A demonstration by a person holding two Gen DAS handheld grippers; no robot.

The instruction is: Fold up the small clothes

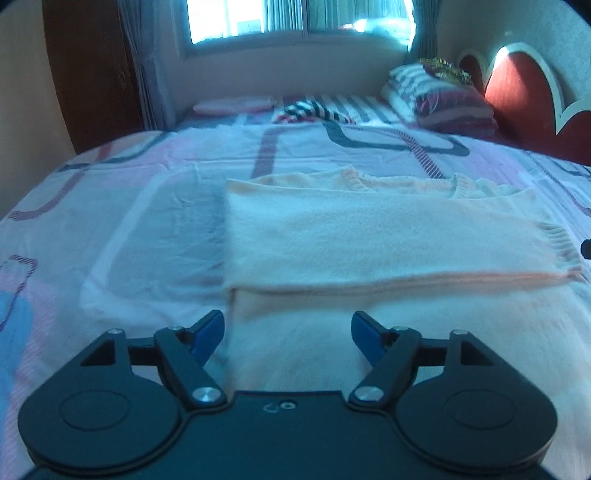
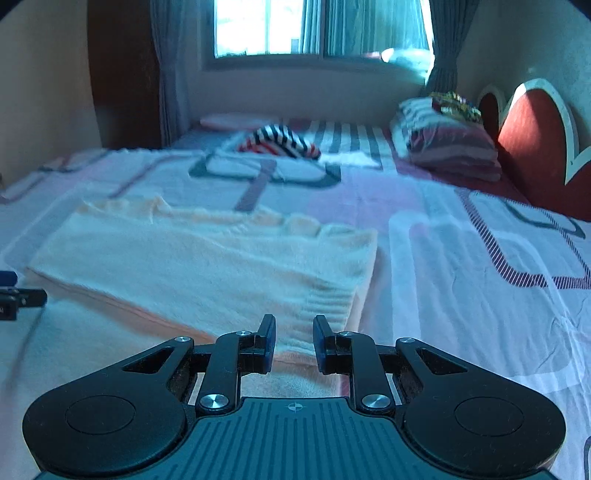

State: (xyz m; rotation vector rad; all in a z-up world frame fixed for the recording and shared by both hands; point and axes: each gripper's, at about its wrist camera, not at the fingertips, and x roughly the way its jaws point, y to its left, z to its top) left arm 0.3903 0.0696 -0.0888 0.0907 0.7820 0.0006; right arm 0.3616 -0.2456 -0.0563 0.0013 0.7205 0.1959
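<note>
Sweater-wise: pale peach fuzzy knit sweater (image 1: 369,236) lies part-folded on the patterned bed sheet (image 1: 147,221). Left gripper (image 1: 287,334) fingers gape wide, right gripper (image 2: 294,341) narrowly parted, both empty. Probably soft, floppy; I'd pinch the ribbed hem corners.

I see a bed (image 1: 155,206) under a pink and white patterned sheet, a red headboard (image 1: 517,96) with white scalloped trim on the right, striped pillows (image 1: 439,99) beside it, and a bright curtained window (image 1: 295,18) ahead.
</note>
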